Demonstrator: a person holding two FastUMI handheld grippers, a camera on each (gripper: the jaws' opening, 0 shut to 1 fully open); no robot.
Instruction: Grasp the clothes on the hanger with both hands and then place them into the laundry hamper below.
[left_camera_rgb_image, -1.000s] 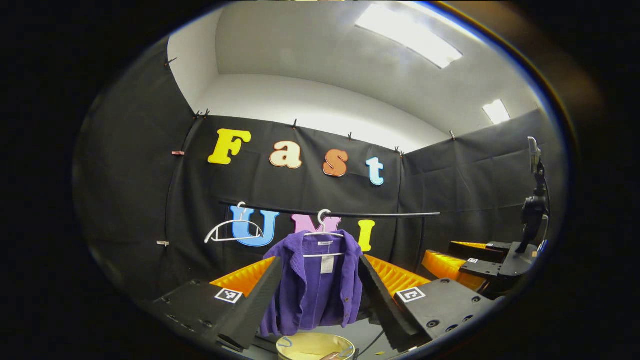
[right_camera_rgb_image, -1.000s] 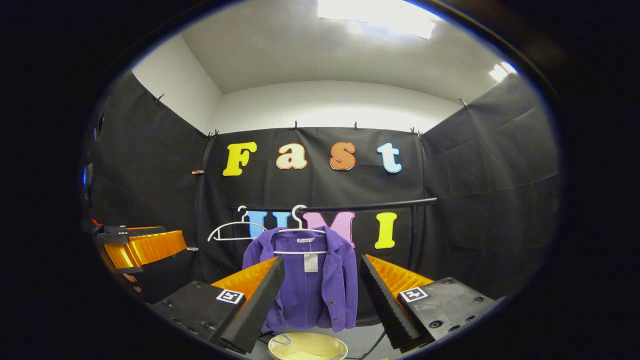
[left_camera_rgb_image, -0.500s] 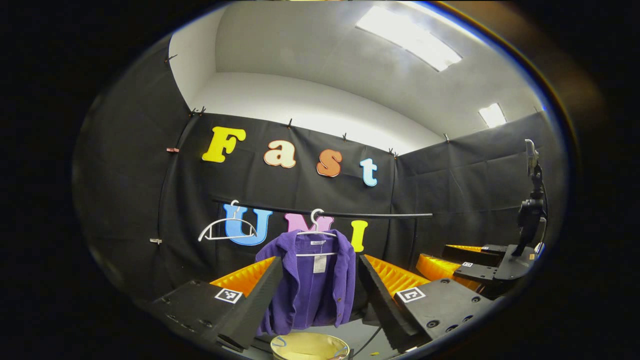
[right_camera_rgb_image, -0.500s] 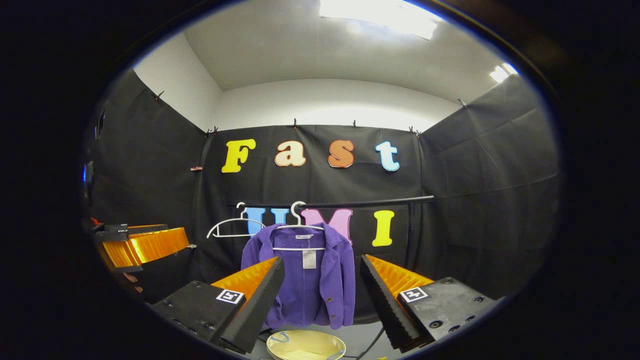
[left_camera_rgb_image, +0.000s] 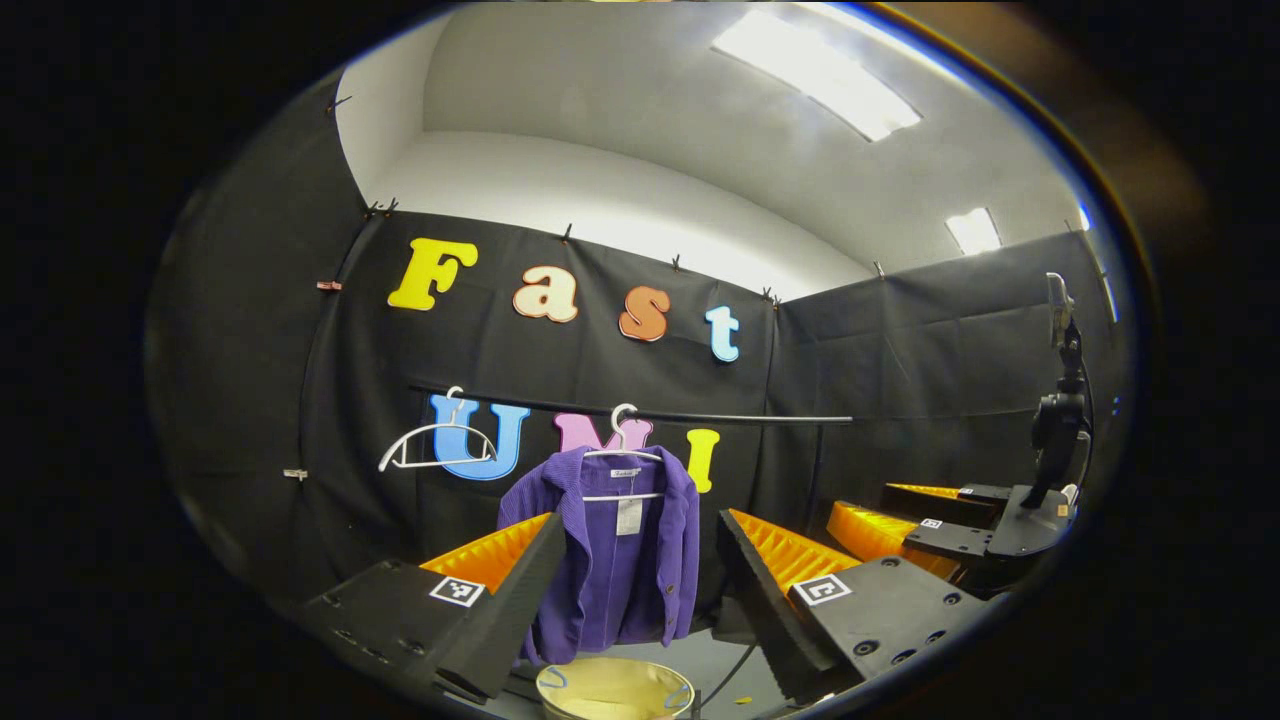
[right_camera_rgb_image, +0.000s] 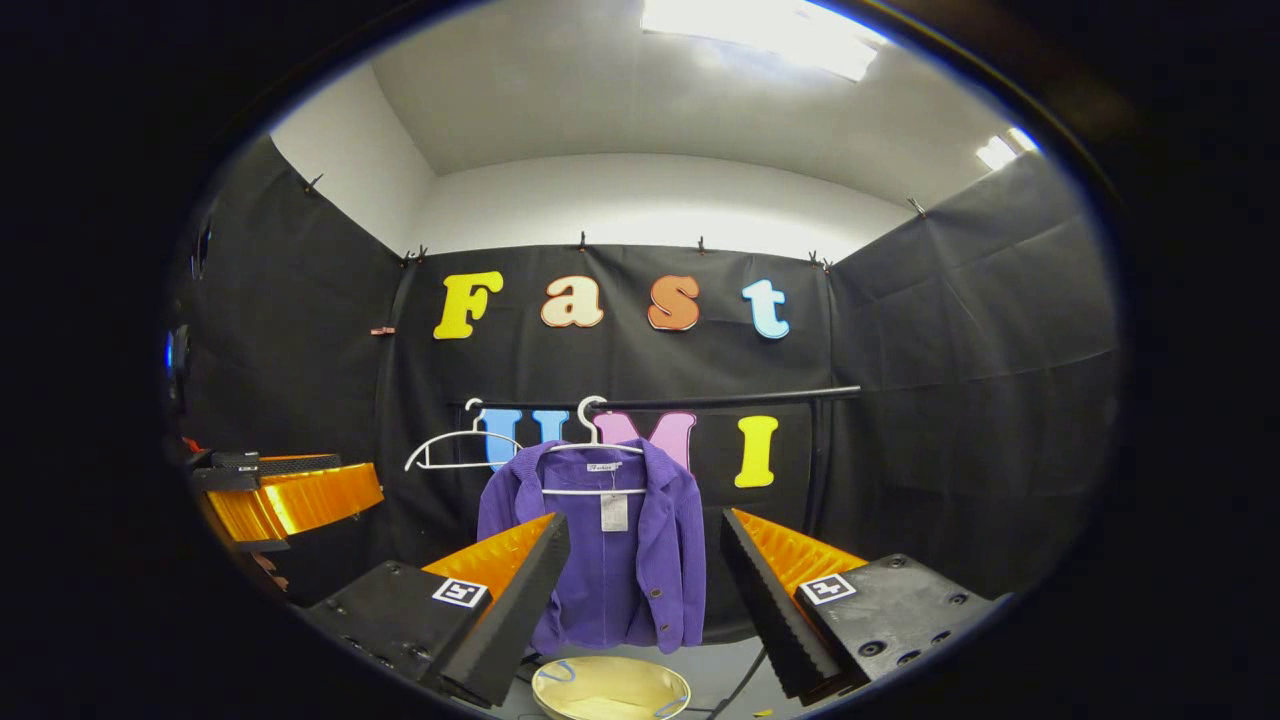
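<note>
Hanging from a white hanger (right_camera_rgb_image: 592, 452) on the black rail (right_camera_rgb_image: 700, 403), the purple jacket (right_camera_rgb_image: 600, 560) waits above the yellow hamper (right_camera_rgb_image: 610, 690); left tool (left_camera_rgb_image: 640, 570) and right tool (right_camera_rgb_image: 645, 570) gape wide, empty.

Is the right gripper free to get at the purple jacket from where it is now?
Probably yes. The right gripper is open, and the jacket hangs straight ahead between its fingers with nothing in between. It still looks some way off, so it must move forward first.
</note>
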